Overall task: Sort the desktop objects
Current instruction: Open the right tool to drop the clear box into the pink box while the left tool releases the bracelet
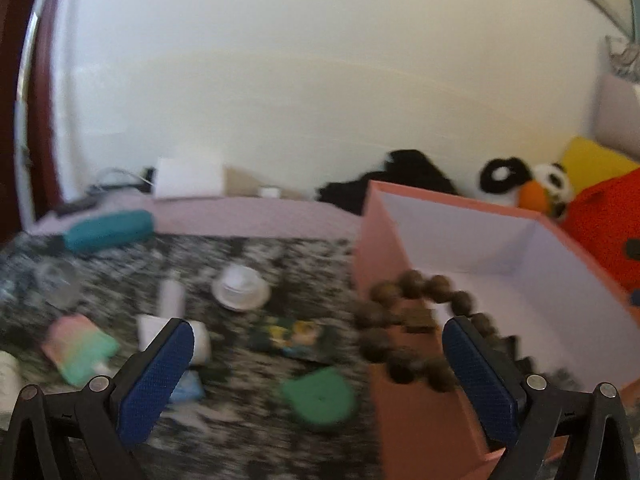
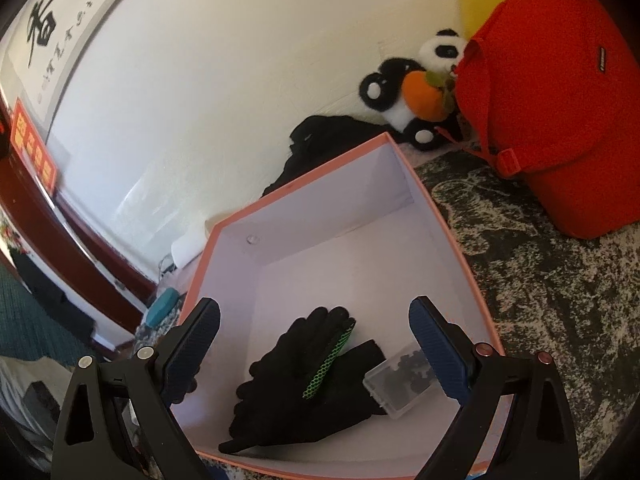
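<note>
The left claw is spread wide and grips nothing. A string of brown beads shows between its blue fingers, looped over the near wall of the pink box; the picture is blurry, so I cannot tell if the beads hang from something or rest on the wall. At 9 o'clock from the box, small things lie on the speckled table: a white round lid, a green flat piece, a picture card, a pink and green packet and a teal case at 11 o'clock. The right claw is also spread wide with nothing in it, and it hangs over the open pink box. Inside, on the white floor, lie black gloves with a green mesh strip on top. A clear little case holding dark bits sits just beside the gloves at 3 o'clock. Behind the box, at 1 o'clock, a panda toy hugs an orange ball next to a red bag.
</note>
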Tool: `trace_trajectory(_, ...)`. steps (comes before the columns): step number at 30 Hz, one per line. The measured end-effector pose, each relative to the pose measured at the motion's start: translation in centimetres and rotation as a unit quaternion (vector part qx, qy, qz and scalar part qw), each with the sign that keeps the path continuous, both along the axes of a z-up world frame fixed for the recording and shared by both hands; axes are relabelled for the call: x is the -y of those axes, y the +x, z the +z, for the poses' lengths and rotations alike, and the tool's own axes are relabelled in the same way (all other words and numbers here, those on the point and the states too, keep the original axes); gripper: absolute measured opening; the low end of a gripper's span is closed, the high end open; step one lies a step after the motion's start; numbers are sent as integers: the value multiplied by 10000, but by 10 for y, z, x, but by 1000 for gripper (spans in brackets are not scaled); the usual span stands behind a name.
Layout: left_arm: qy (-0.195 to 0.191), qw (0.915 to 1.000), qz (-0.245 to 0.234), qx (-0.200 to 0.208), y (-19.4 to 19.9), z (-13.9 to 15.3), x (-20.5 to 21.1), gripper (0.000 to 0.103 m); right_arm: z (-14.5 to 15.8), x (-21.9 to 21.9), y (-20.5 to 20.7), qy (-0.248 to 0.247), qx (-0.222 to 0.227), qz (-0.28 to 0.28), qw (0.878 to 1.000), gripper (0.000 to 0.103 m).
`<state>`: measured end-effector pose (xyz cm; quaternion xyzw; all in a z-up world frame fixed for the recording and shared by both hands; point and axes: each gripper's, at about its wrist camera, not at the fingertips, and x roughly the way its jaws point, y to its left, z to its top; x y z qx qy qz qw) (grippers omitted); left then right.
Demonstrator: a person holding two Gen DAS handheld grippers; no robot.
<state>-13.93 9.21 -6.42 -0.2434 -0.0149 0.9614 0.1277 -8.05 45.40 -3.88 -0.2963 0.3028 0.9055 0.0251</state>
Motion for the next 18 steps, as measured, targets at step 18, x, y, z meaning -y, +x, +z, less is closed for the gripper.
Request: trace_trajectory(18,243,9844,988,1437,-56,-65,31,102,11,-24,19,205,-39,-264,9994,97)
